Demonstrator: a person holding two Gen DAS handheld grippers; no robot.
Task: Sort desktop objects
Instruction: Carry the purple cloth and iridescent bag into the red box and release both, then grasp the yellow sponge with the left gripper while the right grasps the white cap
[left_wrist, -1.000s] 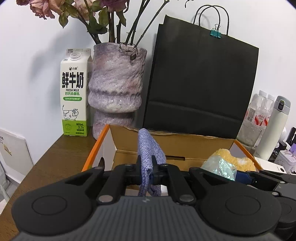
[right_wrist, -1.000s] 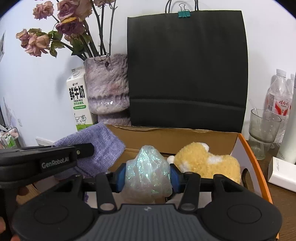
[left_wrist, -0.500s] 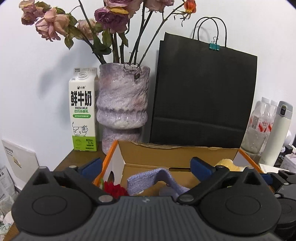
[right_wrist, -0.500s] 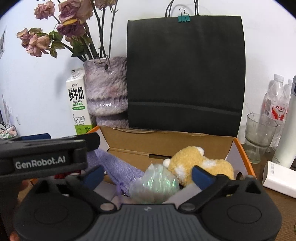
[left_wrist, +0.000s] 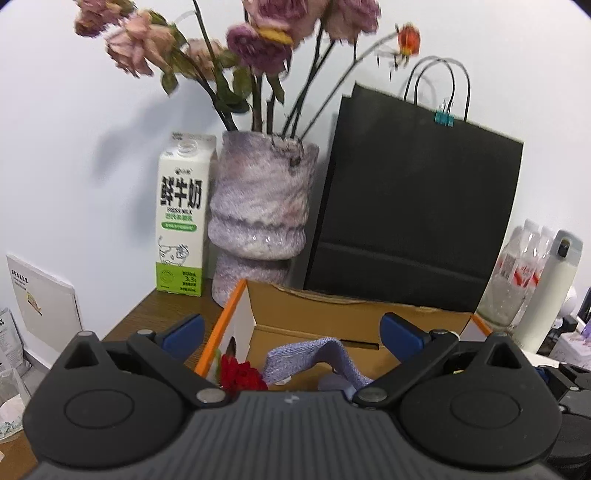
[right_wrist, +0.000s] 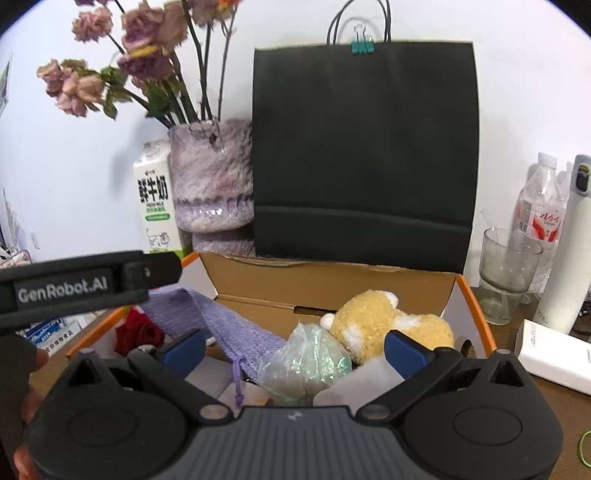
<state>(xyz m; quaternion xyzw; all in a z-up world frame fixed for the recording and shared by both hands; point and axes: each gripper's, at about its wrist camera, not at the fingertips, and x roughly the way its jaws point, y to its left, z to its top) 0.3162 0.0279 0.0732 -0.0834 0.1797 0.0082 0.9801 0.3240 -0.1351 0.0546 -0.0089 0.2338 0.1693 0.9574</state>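
Both grippers stood wide apart, gripping nothing: the left gripper (left_wrist: 291, 332) over the box's left end, the right gripper (right_wrist: 293, 347) over its middle. In the cardboard box (right_wrist: 332, 284) lay a shiny plastic bag (right_wrist: 306, 363), a purple cloth (right_wrist: 221, 321) (draped leftward), a red rose (right_wrist: 138, 332) and a plush toy (right_wrist: 384, 321). Behind stood a vase (right_wrist: 212, 192), a milk carton (left_wrist: 183, 218) and a black paper bag (right_wrist: 364, 155).
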